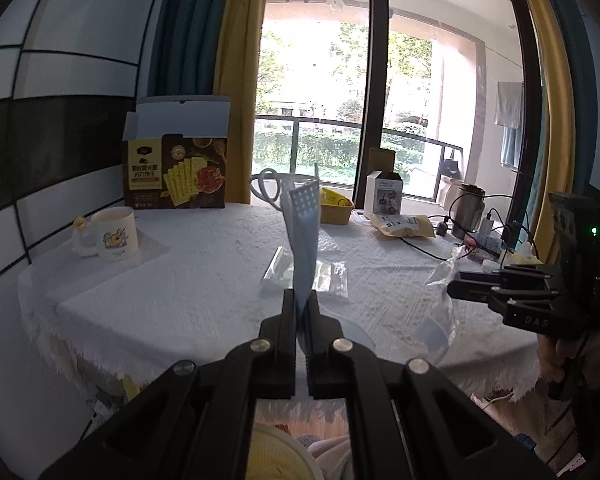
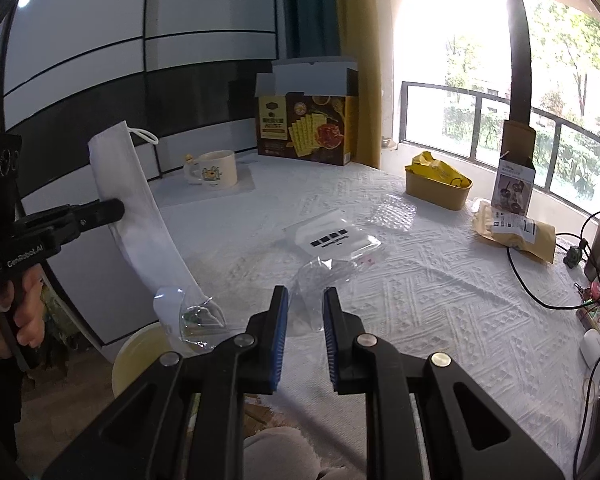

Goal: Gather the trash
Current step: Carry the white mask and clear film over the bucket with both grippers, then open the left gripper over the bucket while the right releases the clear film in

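A face mask held up over the table

The left hand-held gripper [image 1: 301,312] pinches a face mask [image 1: 303,236], its loops up at 12 o'clock. The right hand-held gripper [image 2: 305,300] has a narrow gap, with a clear wrapper [image 2: 314,280] on the table [image 2: 440,300] between its fingers.

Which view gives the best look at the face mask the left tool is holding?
The right wrist view. It shows the white folded face mask side-on at nearly full length, ear loop at its top, clamped by the left tool. The left wrist view sees the mask edge-on, foreshortened, rising from between the shut fingers, blue side and loop visible.
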{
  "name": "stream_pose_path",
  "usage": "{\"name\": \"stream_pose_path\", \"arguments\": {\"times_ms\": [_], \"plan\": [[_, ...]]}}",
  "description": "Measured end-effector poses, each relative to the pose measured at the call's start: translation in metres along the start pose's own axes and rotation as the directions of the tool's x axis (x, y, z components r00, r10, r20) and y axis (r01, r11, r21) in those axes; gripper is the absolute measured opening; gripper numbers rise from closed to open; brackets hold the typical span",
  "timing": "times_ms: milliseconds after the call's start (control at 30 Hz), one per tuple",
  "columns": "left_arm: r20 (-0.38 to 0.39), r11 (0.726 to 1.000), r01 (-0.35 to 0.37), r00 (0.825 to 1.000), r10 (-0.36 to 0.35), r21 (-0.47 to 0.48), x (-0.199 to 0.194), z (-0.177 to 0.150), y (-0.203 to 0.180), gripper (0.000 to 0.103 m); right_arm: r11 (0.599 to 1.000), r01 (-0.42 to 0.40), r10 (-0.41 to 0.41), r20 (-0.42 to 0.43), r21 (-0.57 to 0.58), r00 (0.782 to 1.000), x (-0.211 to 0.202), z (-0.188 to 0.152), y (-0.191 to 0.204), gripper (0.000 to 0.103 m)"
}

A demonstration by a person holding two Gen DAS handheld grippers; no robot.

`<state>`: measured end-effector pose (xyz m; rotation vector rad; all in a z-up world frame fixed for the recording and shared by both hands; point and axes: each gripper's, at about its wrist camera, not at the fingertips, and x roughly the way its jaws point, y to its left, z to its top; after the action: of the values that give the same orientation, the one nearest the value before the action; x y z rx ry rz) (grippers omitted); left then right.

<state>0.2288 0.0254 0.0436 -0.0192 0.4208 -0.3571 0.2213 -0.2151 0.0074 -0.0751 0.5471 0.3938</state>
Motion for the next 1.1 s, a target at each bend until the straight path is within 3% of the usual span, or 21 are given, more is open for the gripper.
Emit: {"name": "stream_pose_path", "arguments": {"times_ms": [333, 633, 1000, 1100], "plan": [[-0.034, 0.997, -0.057, 0.998, 0.055, -0.052, -0.018, -0.039, 0.028, 0.003, 0.999, -0.042, 0.042, -0.006, -0.030, 0.999, 0.005, -0.008, 0.033, 0.016], [-0.135, 0.987, -0.114, 0.986, 0.099, -0.113, -0.021, -0.090, 0.069, 0.003, 0.996, -0.077, 0.075, -0.037, -0.044, 0.997, 0.026, -0.018, 0.059, 0.016], [-0.282, 0.974, -0.219, 0.940, 0.194, -0.060, 0.011, -0.151, 0.082, 0.003, 0.991, -0.124, 0.119, -0.088, -0.053, 0.989, 0.064, -0.028, 0.074, 0.016], [-0.292, 0.969, -0.224, 0.938, 0.186, -0.101, 0.019, -0.163, 0.091, 0.004, 0.989, -0.134, 0.128, -0.098, -0.060, 0.987, 0.072, -0.029, 0.077, 0.016]]}}
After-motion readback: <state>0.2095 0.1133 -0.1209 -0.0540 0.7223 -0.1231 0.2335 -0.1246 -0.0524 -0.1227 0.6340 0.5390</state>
